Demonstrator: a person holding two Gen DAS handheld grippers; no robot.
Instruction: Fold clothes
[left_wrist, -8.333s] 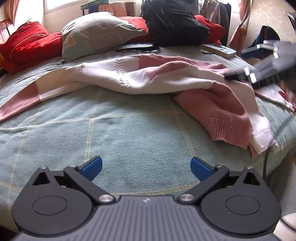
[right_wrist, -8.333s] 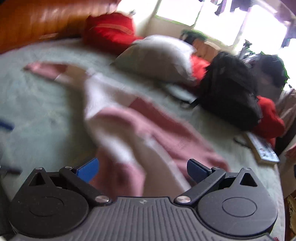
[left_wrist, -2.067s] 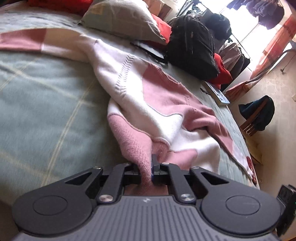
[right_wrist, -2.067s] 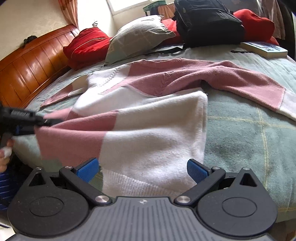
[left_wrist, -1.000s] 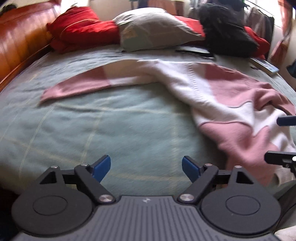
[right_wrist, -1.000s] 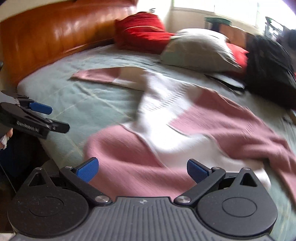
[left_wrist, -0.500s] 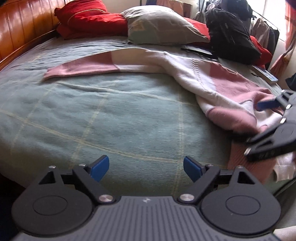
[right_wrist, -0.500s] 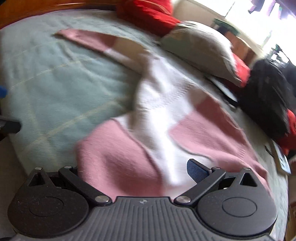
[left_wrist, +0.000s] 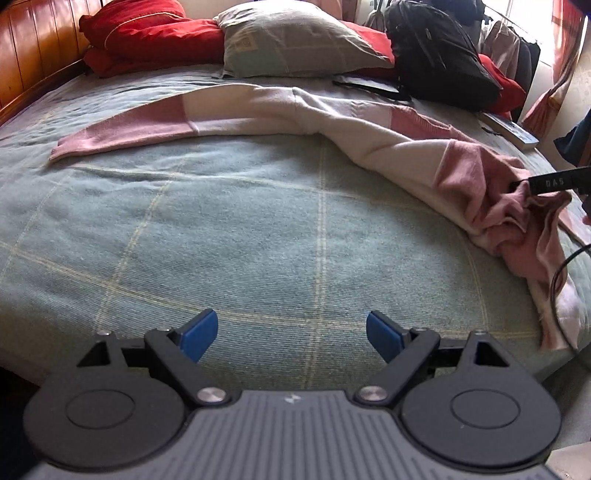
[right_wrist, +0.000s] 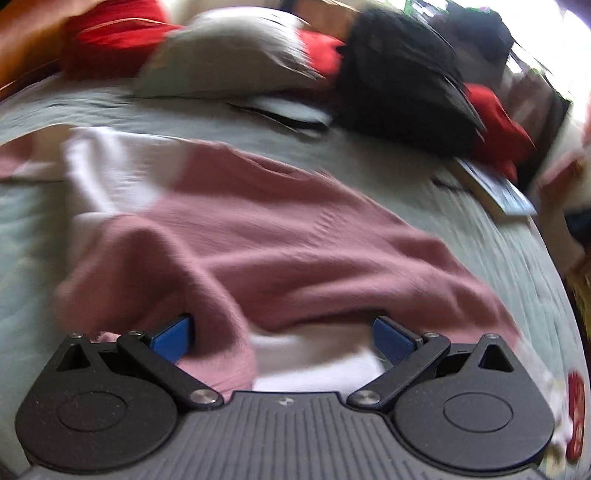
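Hovering over bare green bedspread (left_wrist: 258, 221), the left gripper (left_wrist: 291, 330) has its blue fingers spread wide, holding nothing. The right gripper (right_wrist: 282, 338) is also spread wide, with bunched folds of the pink-and-white sweater (right_wrist: 280, 240) lying between its fingers; that view is blurred. The sweater stretches across the bed's far and right side. Beyond it lie a grey pillow (left_wrist: 295, 44), red cushions (left_wrist: 144, 33) and a black backpack (left_wrist: 436, 55).

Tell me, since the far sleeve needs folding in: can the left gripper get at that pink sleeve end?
Probably yes. The left gripper is open over bare bedspread, and nothing lies between it and the sleeve end.
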